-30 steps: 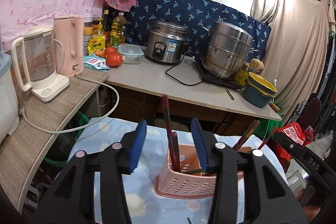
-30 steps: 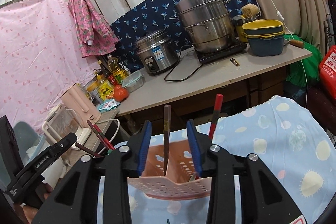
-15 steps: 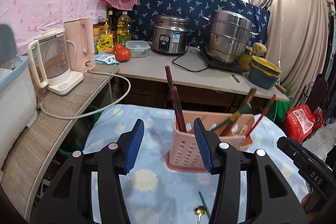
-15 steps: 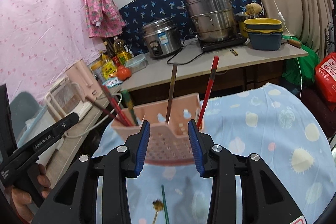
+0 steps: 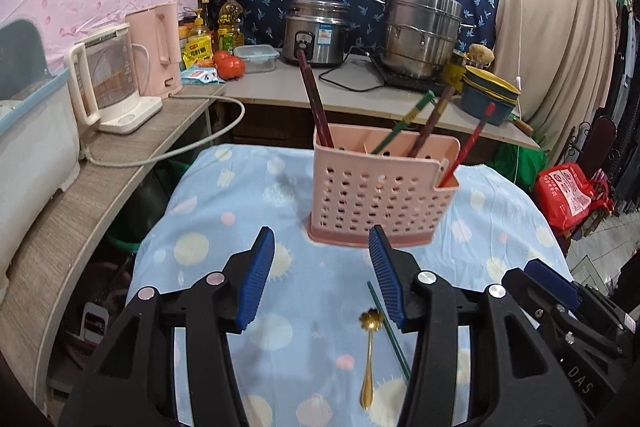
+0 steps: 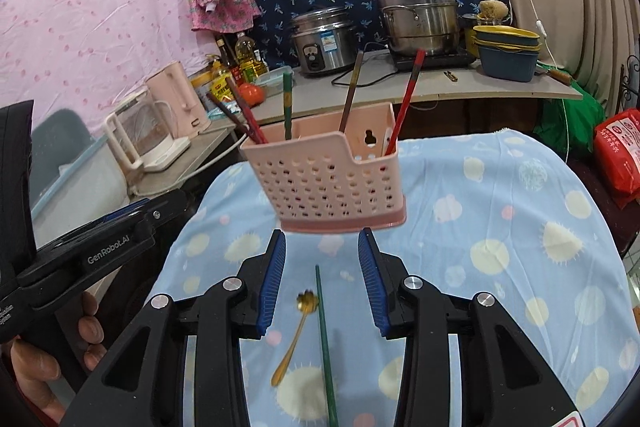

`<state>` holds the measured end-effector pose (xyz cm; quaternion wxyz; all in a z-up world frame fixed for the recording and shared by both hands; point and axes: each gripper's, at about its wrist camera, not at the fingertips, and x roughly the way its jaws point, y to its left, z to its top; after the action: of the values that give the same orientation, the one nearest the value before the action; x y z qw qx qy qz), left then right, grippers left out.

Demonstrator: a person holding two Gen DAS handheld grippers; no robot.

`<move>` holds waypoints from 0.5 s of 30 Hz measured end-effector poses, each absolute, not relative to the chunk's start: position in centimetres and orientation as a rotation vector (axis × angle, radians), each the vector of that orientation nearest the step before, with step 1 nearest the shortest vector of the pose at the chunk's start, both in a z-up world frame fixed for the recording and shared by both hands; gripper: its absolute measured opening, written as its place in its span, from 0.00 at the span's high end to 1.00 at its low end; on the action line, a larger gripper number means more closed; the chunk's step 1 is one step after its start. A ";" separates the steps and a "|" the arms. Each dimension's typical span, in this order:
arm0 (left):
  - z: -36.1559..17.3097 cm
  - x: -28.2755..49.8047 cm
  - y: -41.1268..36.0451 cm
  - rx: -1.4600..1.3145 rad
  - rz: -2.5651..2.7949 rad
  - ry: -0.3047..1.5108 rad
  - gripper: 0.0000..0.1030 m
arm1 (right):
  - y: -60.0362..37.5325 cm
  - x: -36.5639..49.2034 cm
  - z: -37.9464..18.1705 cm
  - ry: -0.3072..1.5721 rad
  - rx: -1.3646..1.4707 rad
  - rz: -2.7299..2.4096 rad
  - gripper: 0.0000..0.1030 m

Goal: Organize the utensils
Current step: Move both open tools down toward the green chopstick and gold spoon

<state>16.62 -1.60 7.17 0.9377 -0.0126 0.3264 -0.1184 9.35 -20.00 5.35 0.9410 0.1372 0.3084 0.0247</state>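
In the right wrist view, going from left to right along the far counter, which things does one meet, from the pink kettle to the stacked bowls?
pink kettle → oil bottles → tomato → rice cooker → steel steamer pot → stacked bowls

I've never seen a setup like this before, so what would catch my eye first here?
Probably the pink perforated basket standing on the blue spotted cloth, with chopsticks sticking up out of it. In front of it a gold spoon and a single green chopstick lie loose on the cloth. Two open black tongs frame them: the right tongs and the left tongs.
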 end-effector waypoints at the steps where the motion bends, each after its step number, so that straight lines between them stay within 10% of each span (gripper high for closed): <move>1: 6.9 16.3 -1.6 -0.025 -0.243 0.672 0.55 | -19.8 8.9 5.1 0.636 0.274 0.051 0.64; 15: 0.2 11.8 -0.9 -0.012 -0.233 0.807 0.55 | -16.9 3.9 -1.1 0.771 0.162 0.030 0.64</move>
<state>11.78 -0.89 0.16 0.9131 -0.0060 0.3916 -0.1130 3.94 -16.95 -1.15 0.9232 0.0792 0.3758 0.0147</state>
